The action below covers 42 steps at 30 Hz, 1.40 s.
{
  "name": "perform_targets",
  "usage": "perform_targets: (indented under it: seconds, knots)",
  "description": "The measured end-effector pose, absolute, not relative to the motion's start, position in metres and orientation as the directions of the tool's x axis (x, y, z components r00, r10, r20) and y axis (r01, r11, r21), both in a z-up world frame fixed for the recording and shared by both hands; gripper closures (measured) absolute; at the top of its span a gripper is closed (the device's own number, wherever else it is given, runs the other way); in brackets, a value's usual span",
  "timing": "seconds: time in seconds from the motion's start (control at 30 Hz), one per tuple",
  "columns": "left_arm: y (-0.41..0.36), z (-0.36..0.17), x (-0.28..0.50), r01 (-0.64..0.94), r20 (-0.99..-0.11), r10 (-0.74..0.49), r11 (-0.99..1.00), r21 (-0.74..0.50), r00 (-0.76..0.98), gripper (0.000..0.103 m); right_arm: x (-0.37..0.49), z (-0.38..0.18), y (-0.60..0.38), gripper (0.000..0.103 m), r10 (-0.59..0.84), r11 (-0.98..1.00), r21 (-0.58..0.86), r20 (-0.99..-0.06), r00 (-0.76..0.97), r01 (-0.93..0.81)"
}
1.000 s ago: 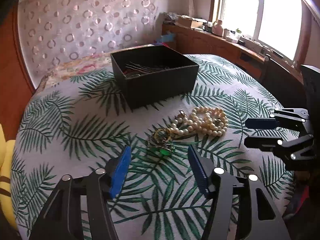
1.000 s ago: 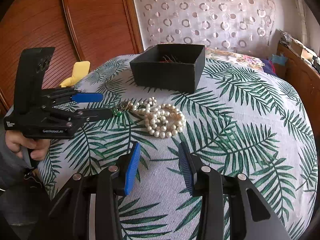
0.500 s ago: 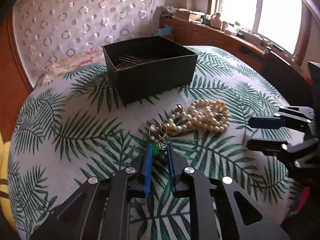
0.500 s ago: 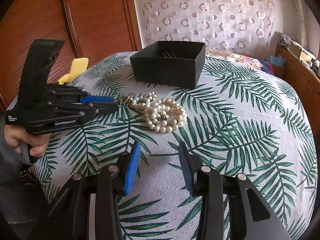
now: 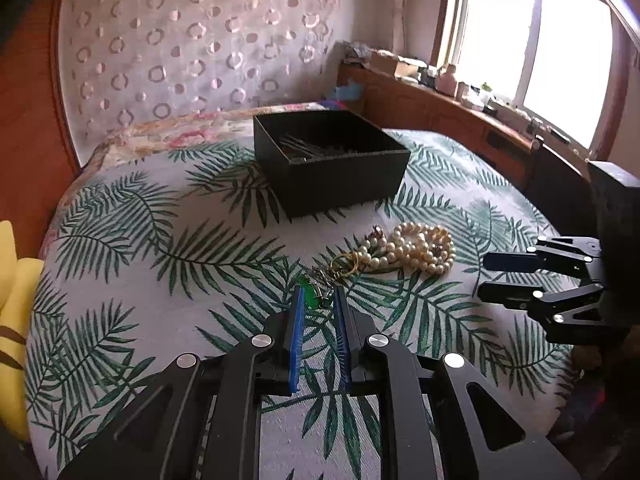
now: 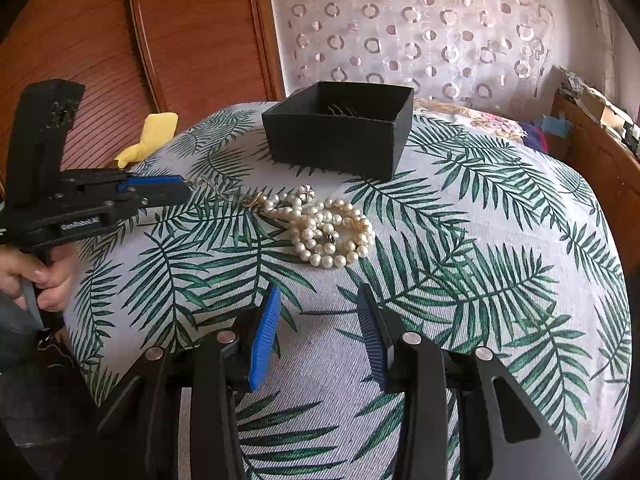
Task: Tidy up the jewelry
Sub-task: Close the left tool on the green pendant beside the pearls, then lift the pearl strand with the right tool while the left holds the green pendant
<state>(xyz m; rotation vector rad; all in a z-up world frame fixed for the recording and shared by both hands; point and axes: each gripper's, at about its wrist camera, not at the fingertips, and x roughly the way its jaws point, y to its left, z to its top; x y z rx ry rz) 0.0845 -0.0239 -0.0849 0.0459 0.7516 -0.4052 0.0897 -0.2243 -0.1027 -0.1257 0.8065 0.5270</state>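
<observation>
My left gripper (image 5: 317, 296) is shut on a green pendant (image 5: 310, 295) whose thin chain (image 5: 324, 276) trails to a gold ring (image 5: 344, 263) on the cloth. In the right wrist view the left gripper (image 6: 180, 192) is lifted with the chain (image 6: 218, 192) stretched toward the pile. A pearl necklace (image 5: 416, 246) lies heaped beside it; it also shows in the right wrist view (image 6: 328, 232). A black open box (image 5: 328, 160) (image 6: 340, 128) stands behind, with thin metal pieces inside. My right gripper (image 6: 316, 312) is open and empty, just short of the pearls; it also shows at the right of the left wrist view (image 5: 482, 278).
The round table (image 5: 120, 280) has a leaf-print cloth and drops off at its edges. A yellow object (image 6: 148, 136) sits past the left edge. A wooden ledge (image 5: 440, 108) with small items runs under the window.
My left gripper closed on the green pendant and lifted it back and up, pulling the chain taut. My right gripper barely moved.
</observation>
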Motion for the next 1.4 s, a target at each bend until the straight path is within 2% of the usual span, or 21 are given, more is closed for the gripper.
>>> perform_targets:
  seconds: [0.13,0.17,0.3,0.6,0.8,0.83,0.87,0.93,1.13,1.2,1.3,1.4]
  knots:
    - [-0.019,-0.077,0.079,0.371,-0.648,-0.351,0.922,-0.111,0.676,0.09,0.099,-0.094,-0.228,0.061,0.402,0.863,0.084,-0.709,0.579,-0.497]
    - [-0.018,-0.076,0.077,0.371,-0.643,-0.352,0.922,-0.113,0.68,0.09,0.103,-0.092,-0.229,0.067,0.401,0.863,0.081,-0.71,0.579,-0.498]
    - [-0.018,-0.071,0.074,0.373,-0.627,-0.361,0.92,-0.12,0.69,0.09,0.118,-0.089,-0.23,0.072,0.403,0.861,0.086,-0.716,0.57,-0.501]
    - [-0.014,-0.064,0.069,0.373,-0.603,-0.372,0.919,-0.131,0.706,0.09,0.155,-0.103,-0.223,0.074,0.38,0.865,0.095,-0.764,0.521,-0.492]
    - [-0.012,-0.065,0.07,0.37,-0.605,-0.371,0.92,-0.133,0.704,0.09,0.162,-0.108,-0.213,0.075,0.344,0.865,0.045,-0.779,0.525,-0.5]
    - [-0.012,-0.065,0.069,0.371,-0.605,-0.372,0.919,-0.133,0.704,0.09,0.161,-0.108,-0.211,0.08,0.342,0.86,0.036,-0.78,0.523,-0.509]
    - [-0.011,-0.065,0.07,0.37,-0.605,-0.371,0.92,-0.133,0.705,0.09,0.16,-0.108,-0.21,0.089,0.343,0.855,0.03,-0.782,0.521,-0.517]
    - [-0.011,-0.065,0.07,0.368,-0.604,-0.37,0.92,-0.134,0.706,0.09,0.158,-0.108,-0.209,0.092,0.347,0.852,0.033,-0.783,0.517,-0.522]
    - [-0.007,-0.06,0.072,0.363,-0.591,-0.368,0.922,-0.134,0.718,0.09,0.146,-0.082,-0.212,0.095,0.373,0.847,0.017,-0.731,0.572,-0.531]
    - [-0.007,-0.056,0.075,0.366,-0.586,-0.37,0.921,-0.131,0.721,0.098,0.142,-0.068,-0.212,0.095,0.378,0.844,-0.001,-0.708,0.596,-0.536]
    - [-0.008,-0.049,0.081,0.366,-0.577,-0.367,0.922,-0.124,0.729,0.098,0.137,-0.046,-0.212,0.095,0.384,0.842,-0.027,-0.673,0.633,-0.539]
    - [-0.01,-0.045,0.088,0.369,-0.572,-0.362,0.923,-0.11,0.736,0.103,0.134,-0.023,-0.213,0.095,0.402,0.836,-0.039,-0.635,0.66,-0.547]
